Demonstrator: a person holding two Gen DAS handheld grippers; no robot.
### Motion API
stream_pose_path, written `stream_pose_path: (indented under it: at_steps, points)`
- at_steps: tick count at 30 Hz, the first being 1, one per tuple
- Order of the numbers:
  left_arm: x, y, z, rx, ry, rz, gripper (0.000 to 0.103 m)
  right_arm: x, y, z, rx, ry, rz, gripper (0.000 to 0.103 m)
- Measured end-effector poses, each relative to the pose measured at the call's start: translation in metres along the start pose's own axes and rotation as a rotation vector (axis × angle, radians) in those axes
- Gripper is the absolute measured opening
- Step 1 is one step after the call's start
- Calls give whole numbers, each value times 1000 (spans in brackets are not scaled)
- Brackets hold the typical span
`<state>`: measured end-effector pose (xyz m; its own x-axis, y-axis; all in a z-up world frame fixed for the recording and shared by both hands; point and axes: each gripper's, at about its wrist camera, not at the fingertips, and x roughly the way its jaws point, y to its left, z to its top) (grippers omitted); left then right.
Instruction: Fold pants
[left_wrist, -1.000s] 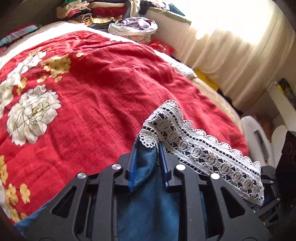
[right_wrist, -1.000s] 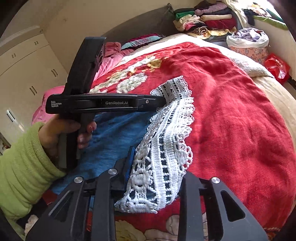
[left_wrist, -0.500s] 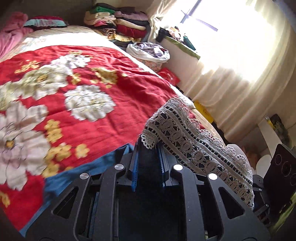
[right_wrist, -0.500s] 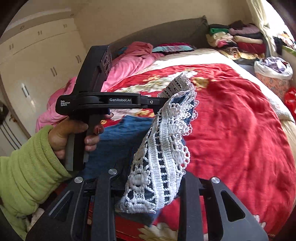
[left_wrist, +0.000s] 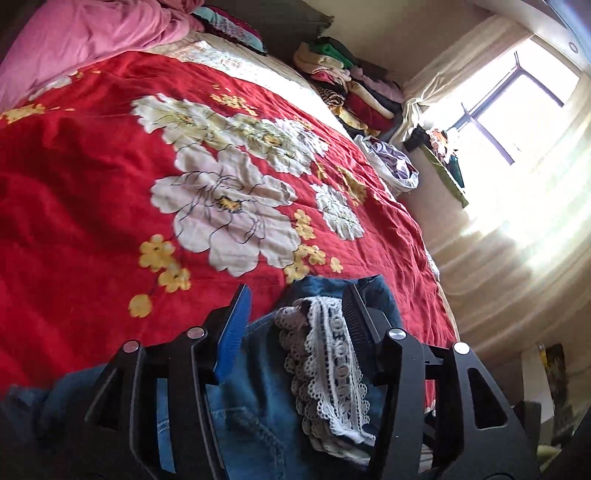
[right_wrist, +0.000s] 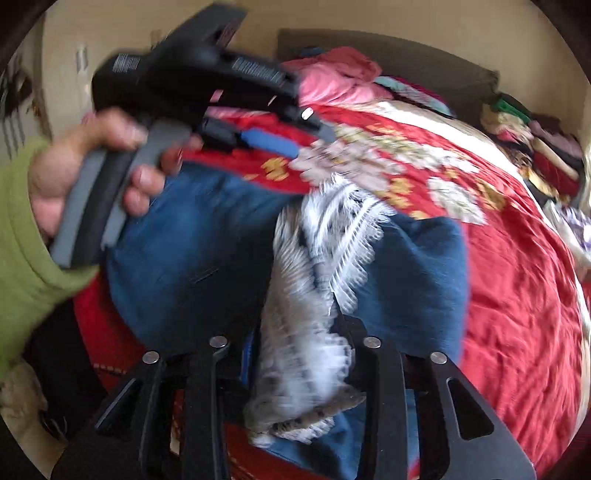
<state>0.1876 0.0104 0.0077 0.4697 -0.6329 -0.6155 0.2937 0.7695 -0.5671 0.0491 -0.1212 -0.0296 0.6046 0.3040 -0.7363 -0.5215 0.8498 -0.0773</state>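
The pants are blue denim (left_wrist: 258, 413) with a white lace hem (left_wrist: 332, 369), lying folded over on the red flowered bedspread (left_wrist: 92, 206). My left gripper (left_wrist: 295, 306) is open, its fingers wide apart on either side of the lace hem. In the right wrist view the left gripper (right_wrist: 273, 144) hovers above the denim (right_wrist: 192, 236), held by a hand in a green sleeve. My right gripper (right_wrist: 295, 328) is shut on the lace hem (right_wrist: 314, 295), which bunches between its fingers; this view is blurred.
A pink duvet (left_wrist: 85, 40) lies at the head of the bed. A stack of folded clothes (left_wrist: 351, 85) and a basket of laundry (left_wrist: 391, 166) stand at the far side. A curtained window (left_wrist: 517, 92) is on the right.
My left gripper has opened and let go of the lace hem. Both grippers moved forward and lowered the hem end onto the denim. The right gripper still holds the hem.
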Motion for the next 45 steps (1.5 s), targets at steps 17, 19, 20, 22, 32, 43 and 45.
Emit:
stream_pose_path:
  at_steps: [17, 19, 20, 22, 32, 43, 45]
  points:
    - [51, 5, -10, -22, 181, 22, 61, -57, 18, -37, -24, -70, 13, 59]
    - [59, 7, -10, -21, 197, 36, 61, -58, 25, -40, -45, -80, 23, 59]
    - [62, 7, -9, -20, 201, 43, 61, -55, 25, -38, -51, -84, 33, 59]
    - [64, 5, -9, -10, 205, 50, 61, -48, 23, -36, -59, -84, 46, 58]
    - [73, 1, -6, 15, 230, 56, 60, -17, 13, -36, -3, -16, 97, 32]
    - [58, -3, -4, -42, 190, -37, 18, -35, -17, -30, 151, -67, 216, 19]
    - [48, -6, -1, -33, 165, -47, 18, -39, -17, -27, 136, -80, 208, 19]
